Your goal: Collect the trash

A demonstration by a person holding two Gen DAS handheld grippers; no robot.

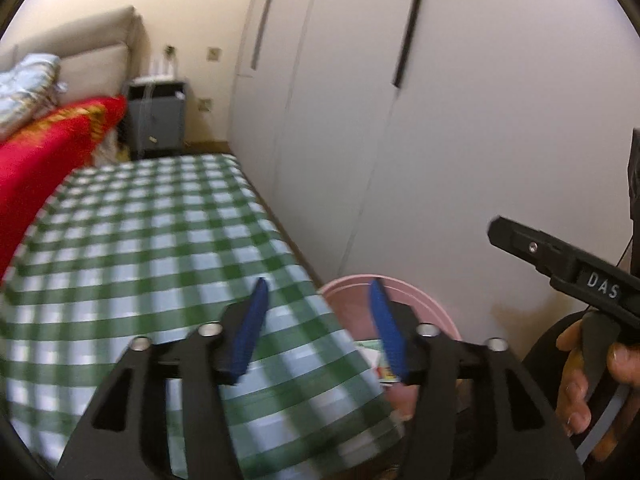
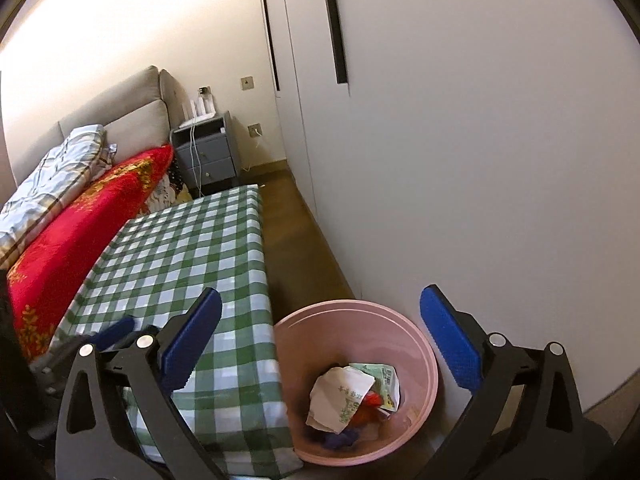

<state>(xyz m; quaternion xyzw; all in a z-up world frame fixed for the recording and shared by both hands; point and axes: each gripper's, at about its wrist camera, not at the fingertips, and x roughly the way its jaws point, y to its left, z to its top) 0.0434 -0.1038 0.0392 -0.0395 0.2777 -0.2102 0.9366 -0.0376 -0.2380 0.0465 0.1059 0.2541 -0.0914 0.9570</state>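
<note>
Both grippers — left (image 1: 316,320), right (image 2: 320,340) — hang agape and empty over the bin (image 2: 416,328) at 6 o'clock; its wrappers (image 2: 344,396) look light and crumpled — pinch a fold.

One bin (image 2: 356,384) — two tongs (image 2: 320,340) (image 1: 318,328).

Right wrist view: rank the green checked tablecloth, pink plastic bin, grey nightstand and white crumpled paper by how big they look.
1. Green checked tablecloth
2. Pink plastic bin
3. White crumpled paper and grey nightstand look alike in area; the nightstand sits far from the camera, so I won't rank them.
</note>
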